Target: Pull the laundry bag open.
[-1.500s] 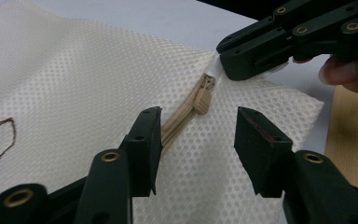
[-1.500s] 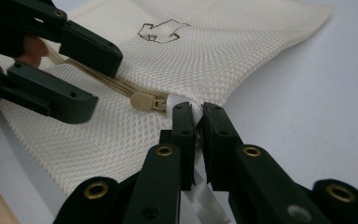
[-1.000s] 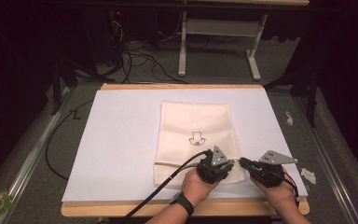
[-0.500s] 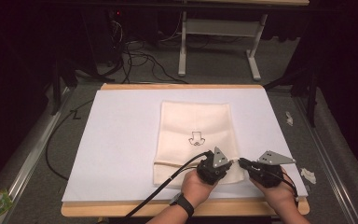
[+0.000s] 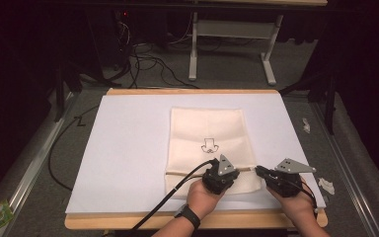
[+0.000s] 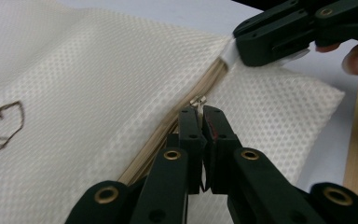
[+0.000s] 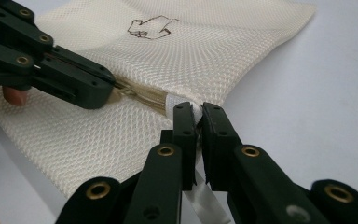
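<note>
A cream mesh zipper bag (image 5: 207, 133) with a small black drawing (image 5: 208, 145) lies flat on the white sheet. Its tan zipper (image 6: 177, 123) runs across the near end. My left gripper (image 6: 200, 116) is shut on the metal zipper pull (image 6: 198, 101), near the right end of the zipper. My right gripper (image 7: 198, 112) is shut on the white tab (image 7: 179, 103) at the bag's right edge, where the zipper ends. In the high view the left gripper (image 5: 220, 177) and right gripper (image 5: 259, 171) sit close together at the bag's near right corner.
The white sheet (image 5: 128, 148) covers a wooden table (image 5: 128, 221) with its front edge near the hands. Small white scraps (image 5: 326, 185) lie off the sheet at the right. A metal stand (image 5: 232, 34) and cables (image 5: 143, 54) are on the floor beyond.
</note>
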A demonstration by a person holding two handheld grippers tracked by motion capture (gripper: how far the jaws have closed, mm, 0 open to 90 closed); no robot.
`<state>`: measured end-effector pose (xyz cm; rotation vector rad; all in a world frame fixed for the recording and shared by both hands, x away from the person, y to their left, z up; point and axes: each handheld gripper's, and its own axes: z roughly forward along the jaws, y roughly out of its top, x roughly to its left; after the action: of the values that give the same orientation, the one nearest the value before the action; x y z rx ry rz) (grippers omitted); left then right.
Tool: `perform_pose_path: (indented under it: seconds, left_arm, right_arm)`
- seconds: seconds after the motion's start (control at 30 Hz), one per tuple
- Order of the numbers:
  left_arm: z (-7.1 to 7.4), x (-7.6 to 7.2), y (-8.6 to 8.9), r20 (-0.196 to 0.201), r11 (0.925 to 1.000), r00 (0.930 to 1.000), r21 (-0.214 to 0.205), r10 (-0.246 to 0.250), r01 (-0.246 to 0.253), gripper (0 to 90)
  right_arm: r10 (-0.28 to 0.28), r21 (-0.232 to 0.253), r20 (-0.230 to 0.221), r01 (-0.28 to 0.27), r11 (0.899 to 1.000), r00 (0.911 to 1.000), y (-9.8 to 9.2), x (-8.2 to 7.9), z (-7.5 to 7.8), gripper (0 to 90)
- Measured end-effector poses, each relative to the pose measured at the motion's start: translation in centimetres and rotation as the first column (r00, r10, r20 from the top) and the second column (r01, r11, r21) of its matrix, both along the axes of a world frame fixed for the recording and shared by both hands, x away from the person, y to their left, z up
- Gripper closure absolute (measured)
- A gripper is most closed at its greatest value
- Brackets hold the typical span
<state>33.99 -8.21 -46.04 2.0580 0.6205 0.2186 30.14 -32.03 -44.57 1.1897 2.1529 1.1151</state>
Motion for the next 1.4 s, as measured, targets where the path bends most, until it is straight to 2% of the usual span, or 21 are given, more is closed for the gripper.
perform_pose_path:
  seconds: [0.17, 0.3, 0.43, 0.63, 0.8, 1.07, 1.27, 1.4]
  left_arm:
    - [0.1, -0.1, 1.2, 0.001, 0.9999, 0.9999, 0.002, 0.011, -0.011, 87.6]
    - [0.3, -0.3, 1.5, -0.001, 0.9998, 0.9999, -0.01, 0.016, -0.016, 87.6]
    - [0.1, -0.4, 1.7, 0.002, 0.9999, 0.9999, -0.006, 0.013, -0.013, 87.6]
    - [-0.2, 0.2, 3.0, -0.025, 0.9995, 0.9993, -0.008, 0.029, -0.029, 87.6]
    - [-0.3, 0.1, 3.6, -0.024, 0.9994, 0.9991, -0.003, 0.034, -0.034, 87.6]
    - [-0.3, 0.1, 6.0, -0.037, 0.9978, 0.9972, 0.011, 0.065, -0.065, 87.6]
    - [-0.2, 0.1, 7.5, -0.028, 0.9969, 0.9966, 0.015, 0.078, -0.077, 87.5]
    - [-0.3, 0.2, 8.5, -0.04, 0.9957, 0.995, 0.017, 0.091, -0.091, 87.5]
  right_arm:
    - [0.013, 0.006, 0.0, -0.013, 1.0, 0.9999, 0.0, -0.1, 0.0, 86.4]
    - [0.019, -0.001, 0.011, -0.019, 1.0, 0.9998, 0.2, -0.1, -0.1, 86.4]
    - [0.014, -0.01, 0.012, -0.014, 1.0, 0.9998, 0.3, -0.3, 0.0, 86.4]
    - [0.004, -0.003, 0.006, -0.004, 1.0, 1.0, 0.0, 0.2, -0.1, 86.3]
    - [0.01, -0.004, 0.006, -0.01, 1.0, 0.9999, 0.1, 0.1, -0.1, 86.3]
    - [-0.004, -0.003, 0.001, 0.004, 1.0, 1.0, 0.1, 0.0, 0.0, 86.3]
    - [-0.006, -0.007, 0.003, 0.006, 1.0, 1.0, 0.0, 0.0, 0.0, 86.3]
    - [-0.008, -0.008, 0.003, 0.008, 1.0, 1.0, 0.0, 0.0, 0.0, 86.3]
